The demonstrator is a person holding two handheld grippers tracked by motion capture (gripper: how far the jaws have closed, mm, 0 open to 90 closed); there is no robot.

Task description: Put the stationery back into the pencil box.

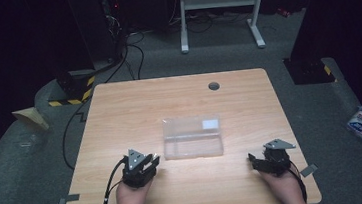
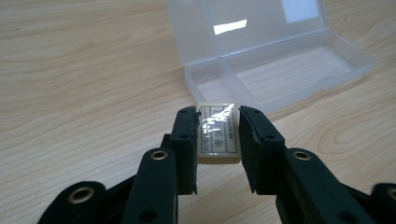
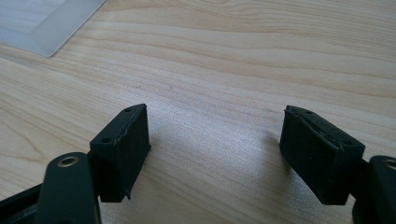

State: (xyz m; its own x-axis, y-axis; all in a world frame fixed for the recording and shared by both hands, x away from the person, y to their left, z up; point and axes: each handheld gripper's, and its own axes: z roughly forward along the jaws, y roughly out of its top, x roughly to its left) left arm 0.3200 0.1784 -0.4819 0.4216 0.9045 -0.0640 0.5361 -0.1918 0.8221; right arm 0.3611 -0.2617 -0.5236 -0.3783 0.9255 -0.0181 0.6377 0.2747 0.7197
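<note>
The small cream eraser (image 2: 218, 135) in its shiny wrap sits between the pads of the left gripper (image 2: 217, 130), which pinch its two long sides. Its long way points straight at the open clear box (image 2: 280, 70). The box lies just ahead and a bit to the right, in the middle of the table (image 1: 119, 108). The left hand (image 1: 130, 197) is low near the front edge. The right gripper (image 3: 215, 140) rests by the front right corner, its jaws wide and holding nothing.
</note>
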